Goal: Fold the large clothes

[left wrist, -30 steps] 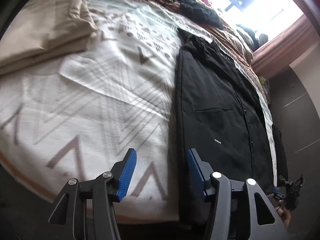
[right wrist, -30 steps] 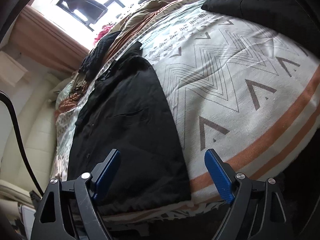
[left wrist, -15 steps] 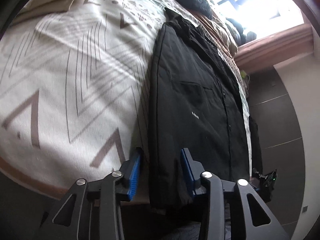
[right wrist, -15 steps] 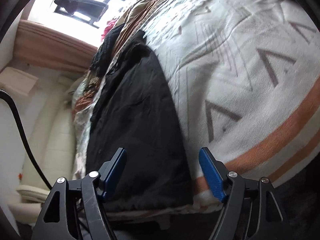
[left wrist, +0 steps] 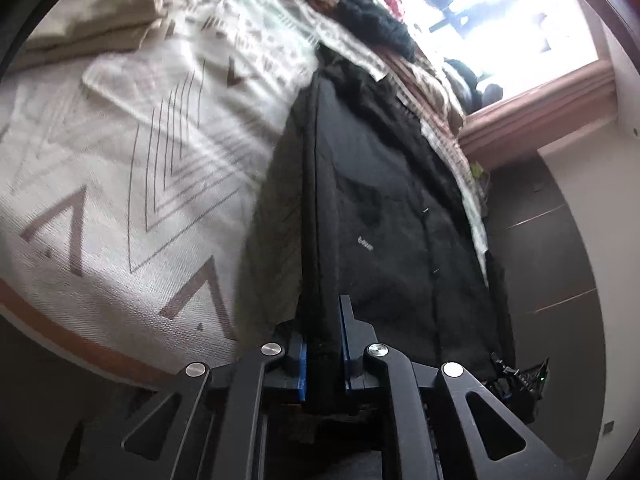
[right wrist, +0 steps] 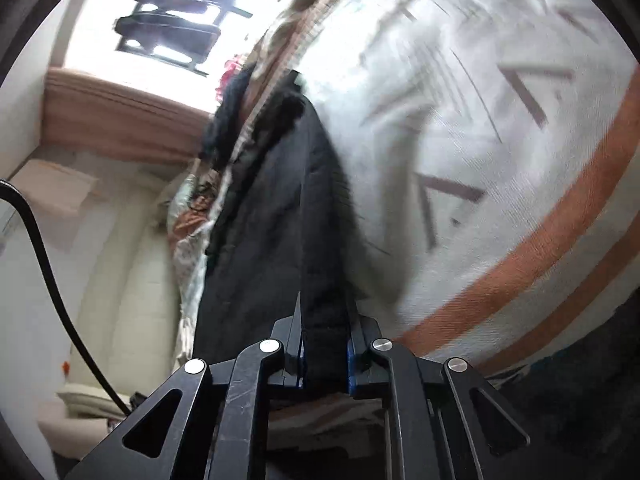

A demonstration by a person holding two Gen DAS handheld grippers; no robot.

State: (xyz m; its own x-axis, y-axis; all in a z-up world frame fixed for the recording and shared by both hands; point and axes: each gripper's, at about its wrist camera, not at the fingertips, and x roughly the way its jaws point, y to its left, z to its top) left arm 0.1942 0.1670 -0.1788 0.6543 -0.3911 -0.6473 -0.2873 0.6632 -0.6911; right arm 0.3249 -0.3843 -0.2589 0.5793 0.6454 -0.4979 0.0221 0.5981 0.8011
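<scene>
My left gripper [left wrist: 323, 344] is closing on the hem corner of the black coat [left wrist: 392, 216], which lies lengthwise on the patterned bedspread [left wrist: 120, 184]; my right gripper [right wrist: 325, 344] is closing on the other hem corner. I judge it heavy, soft and droopy, so corners suit. The left view alone shows folded beige cloth [left wrist: 92, 20]; the right alone a black cable [right wrist: 44, 248].

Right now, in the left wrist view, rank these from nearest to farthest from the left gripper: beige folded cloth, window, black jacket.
1. black jacket: its hem sits between the closing jaws of the left gripper.
2. beige folded cloth: upper left, on the bed.
3. window: upper right, beyond the bed.
</scene>
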